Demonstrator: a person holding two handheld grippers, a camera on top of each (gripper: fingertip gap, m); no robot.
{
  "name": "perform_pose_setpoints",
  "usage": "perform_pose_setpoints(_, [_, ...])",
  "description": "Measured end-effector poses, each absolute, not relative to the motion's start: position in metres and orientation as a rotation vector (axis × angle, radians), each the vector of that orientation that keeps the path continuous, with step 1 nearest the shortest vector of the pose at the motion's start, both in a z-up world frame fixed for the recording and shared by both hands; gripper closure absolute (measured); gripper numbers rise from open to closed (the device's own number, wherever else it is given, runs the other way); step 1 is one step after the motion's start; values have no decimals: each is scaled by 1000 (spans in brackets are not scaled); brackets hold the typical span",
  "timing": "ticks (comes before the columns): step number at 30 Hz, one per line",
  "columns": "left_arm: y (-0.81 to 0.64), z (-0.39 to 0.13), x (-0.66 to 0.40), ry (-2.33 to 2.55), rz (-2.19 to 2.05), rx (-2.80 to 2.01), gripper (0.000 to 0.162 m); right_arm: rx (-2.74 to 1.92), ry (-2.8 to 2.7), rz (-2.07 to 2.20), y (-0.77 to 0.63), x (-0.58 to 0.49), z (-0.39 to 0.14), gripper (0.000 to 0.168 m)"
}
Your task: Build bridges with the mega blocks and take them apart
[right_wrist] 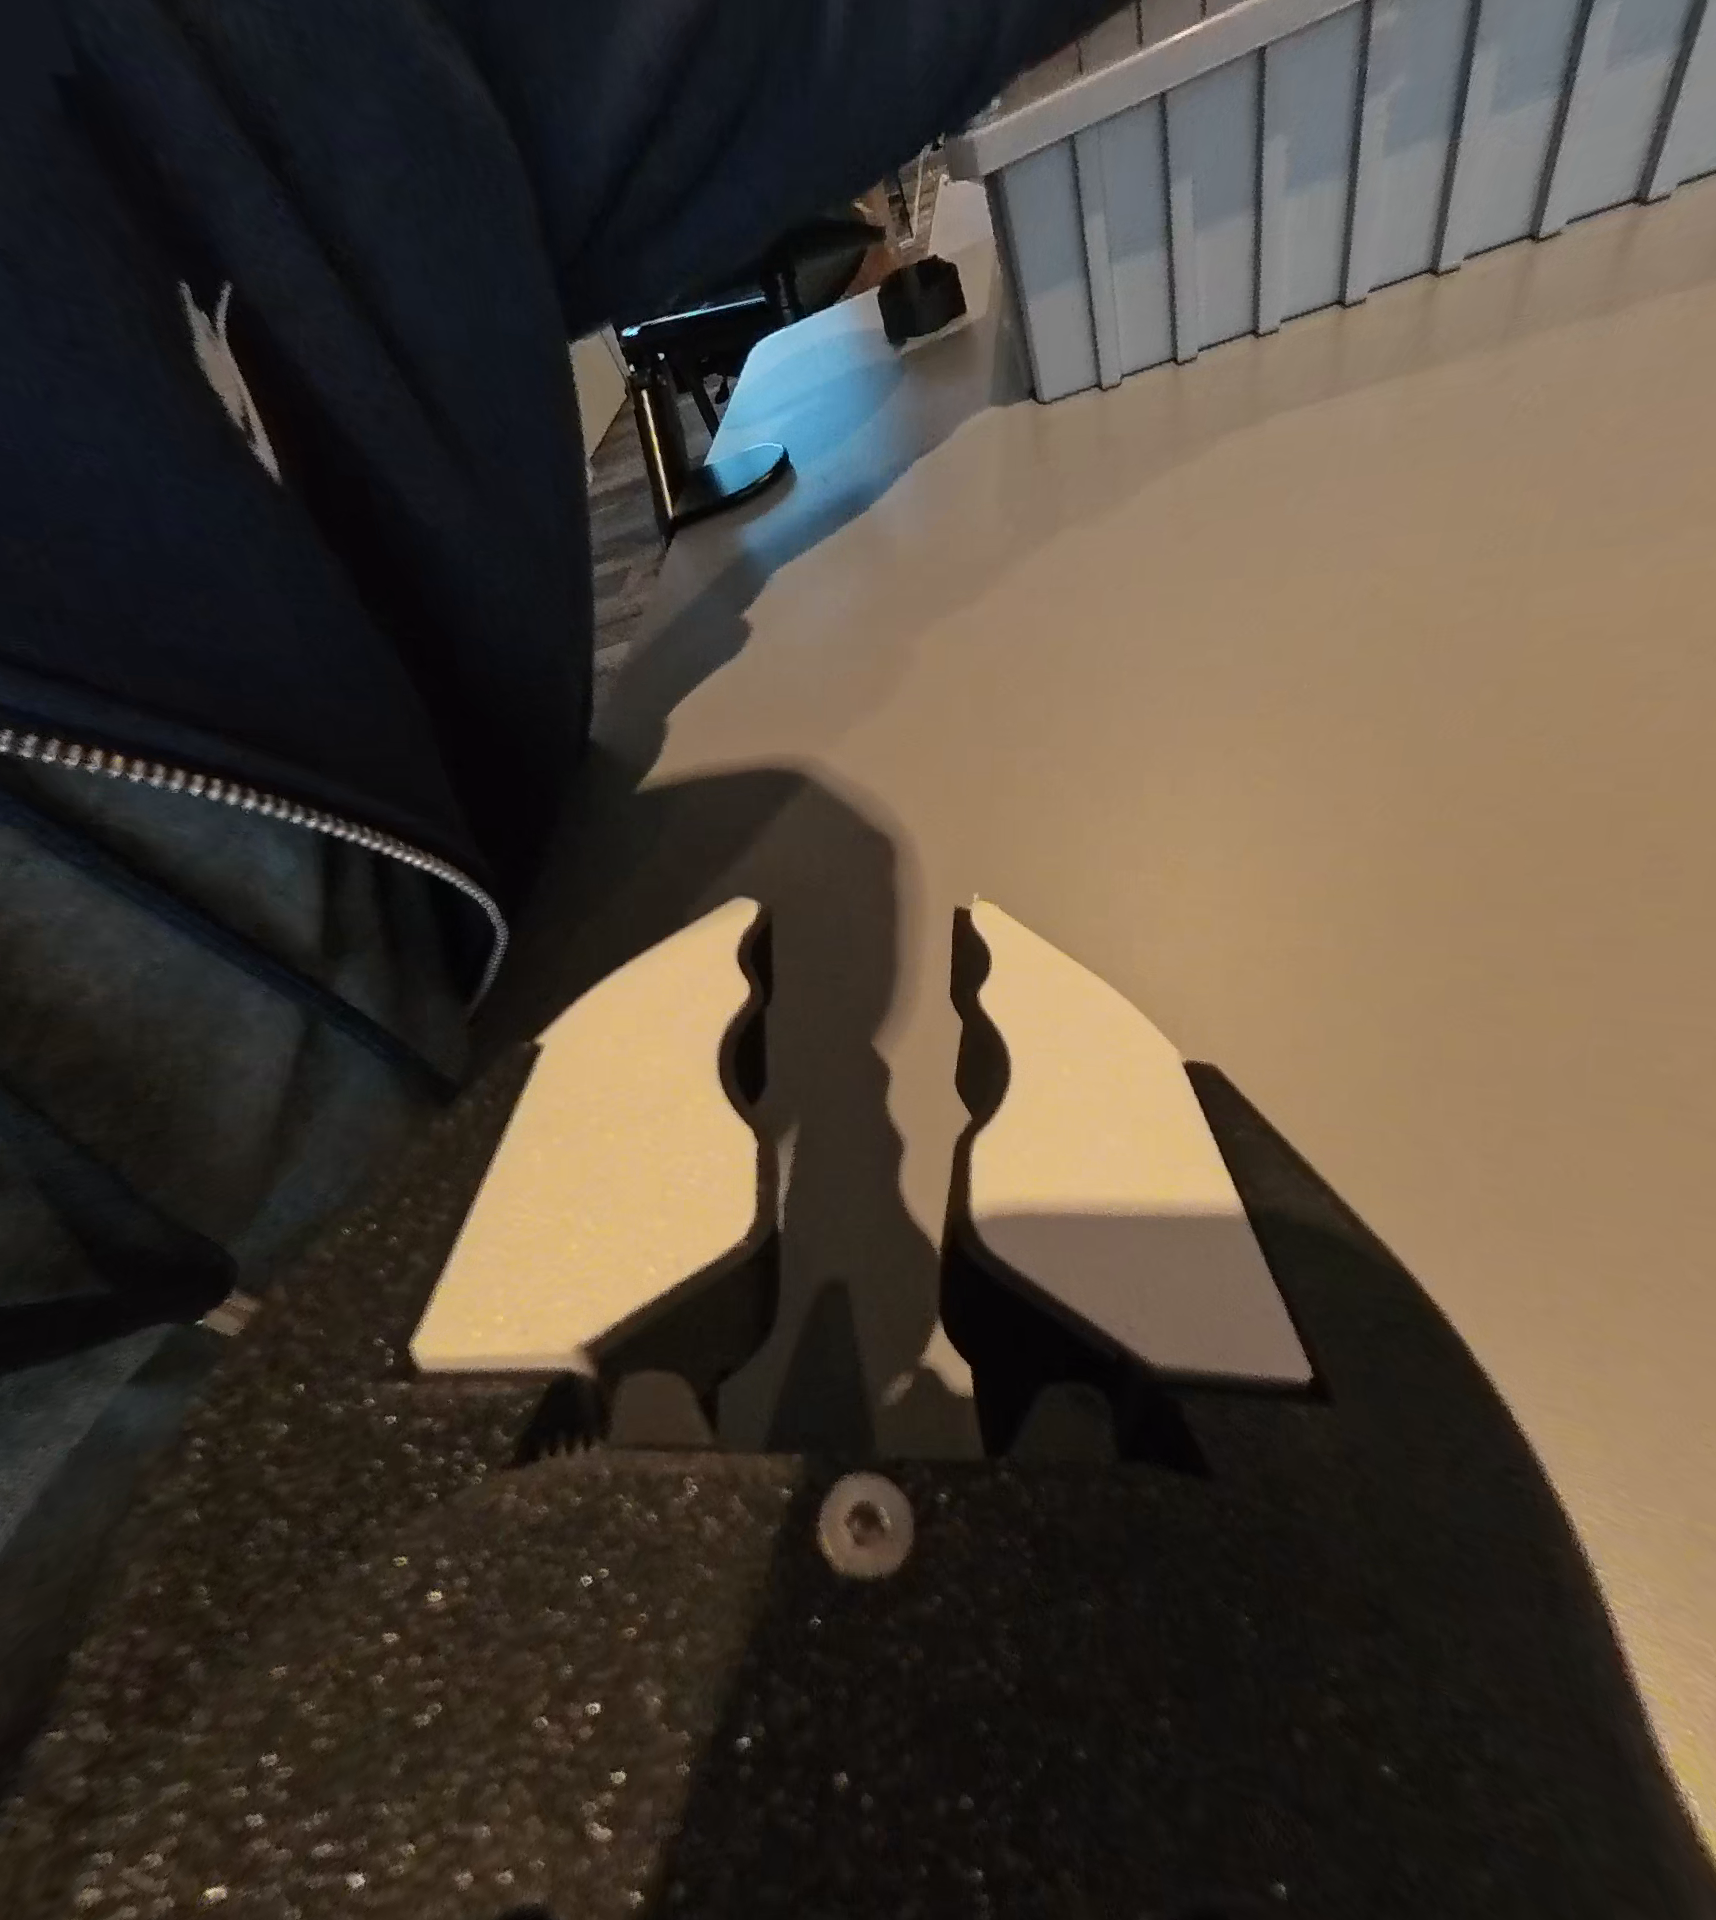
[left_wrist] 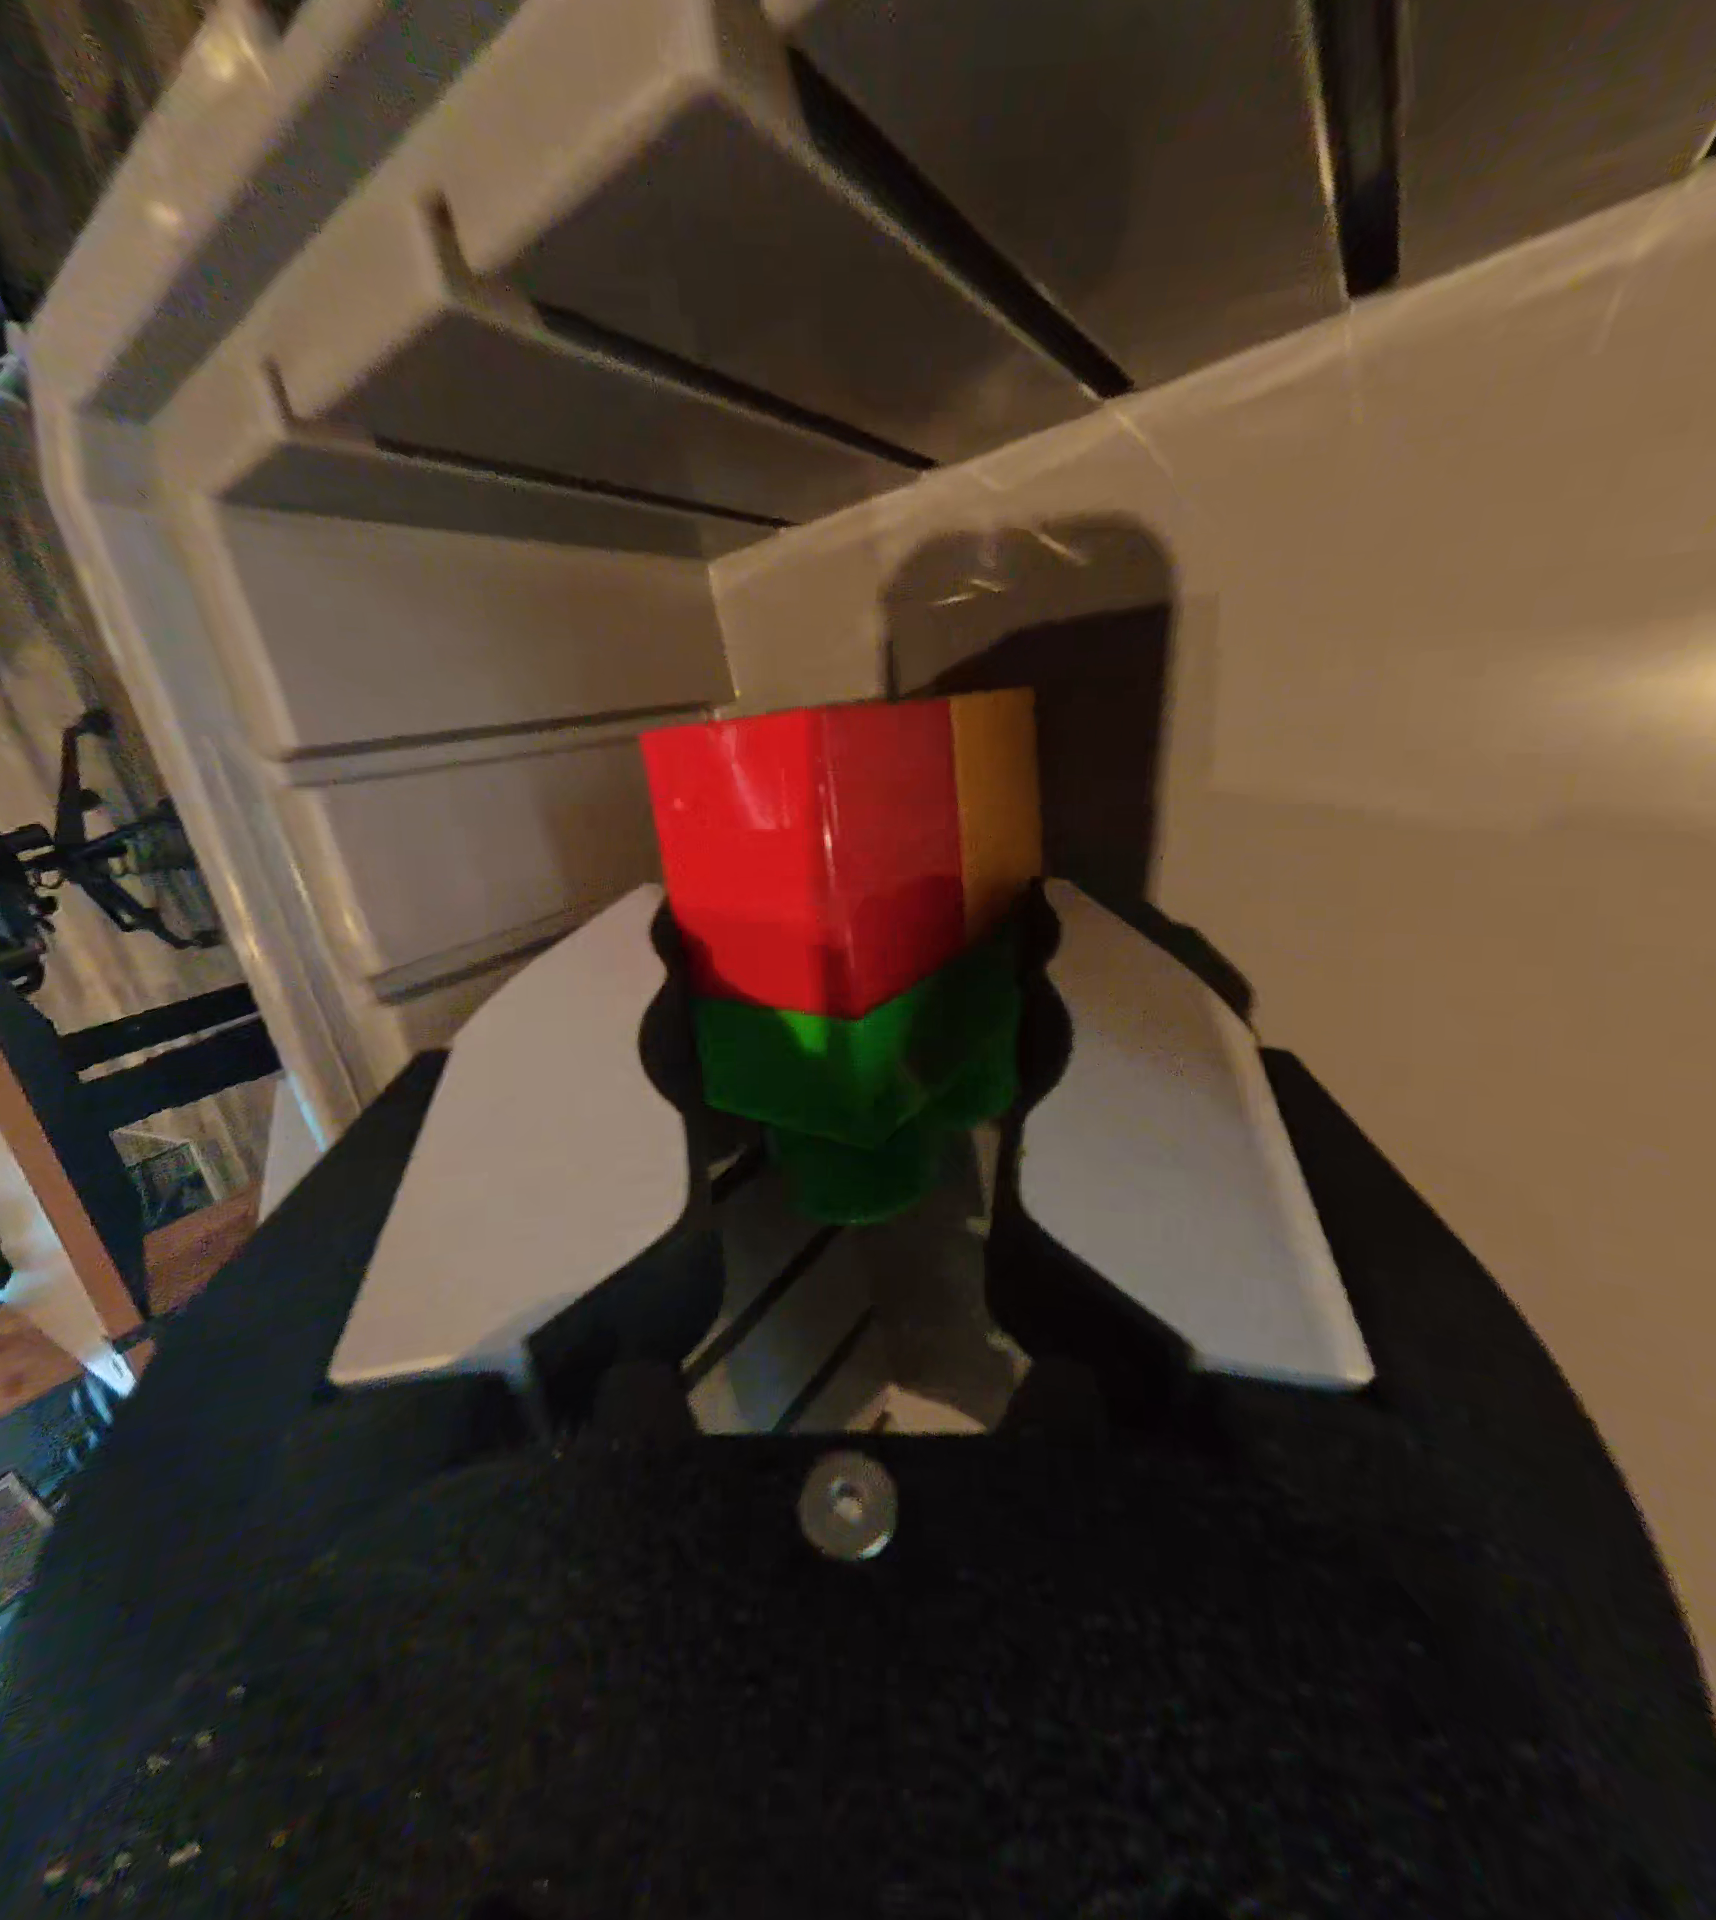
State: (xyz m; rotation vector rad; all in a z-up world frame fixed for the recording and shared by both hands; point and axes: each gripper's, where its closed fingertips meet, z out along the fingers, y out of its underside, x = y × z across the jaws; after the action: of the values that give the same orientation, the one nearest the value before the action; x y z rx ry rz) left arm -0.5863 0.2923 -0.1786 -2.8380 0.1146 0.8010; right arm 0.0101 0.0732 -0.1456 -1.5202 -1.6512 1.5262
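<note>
In the left wrist view my left gripper (left_wrist: 849, 935) is shut on a small stack of mega blocks. The green block (left_wrist: 854, 1070) sits between the fingers. A red block (left_wrist: 792, 852) is joined to it on the far side, and a yellow block (left_wrist: 994, 800) shows beside the red one. The stack is held up in the air, in front of a white plastic bin (left_wrist: 1353, 675). In the right wrist view my right gripper (right_wrist: 859, 914) is open and empty, just above the beige table (right_wrist: 1353, 779). No blocks show in that view.
A ribbed white crate (left_wrist: 542, 343) stands behind the bin; it also shows at the far right of the table in the right wrist view (right_wrist: 1301, 208). A person's dark zipped jacket (right_wrist: 210, 416) fills the left of the right wrist view, close to the gripper. The left gripper's tips are roughly 65 centimetres from the right gripper's.
</note>
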Motion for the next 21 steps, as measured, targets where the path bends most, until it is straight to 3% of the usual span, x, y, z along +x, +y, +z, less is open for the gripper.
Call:
perform_pose_setpoints(3, [293,-175,-581,156,813,-2821,108,-1520,-1637,1539,74,10,-144,135])
perform_pose_setpoints(5, [293,-166,-567,249,780,-2787,123,-1516,-1629,1541,75,10,-143,135])
perform_pose_setpoints(13, [291,-73,-460,522,695,-2348,125,-1475,-1619,1472,77,10,-141,132])
perform_pose_setpoints(17, [279,-9,-324,619,255,-2066,125,-1437,-1572,1319,100,11,-128,122])
perform_pose_setpoints(21, [248,23,-167,739,-338,-1780,125,-1353,-1420,1265,131,19,-70,115])
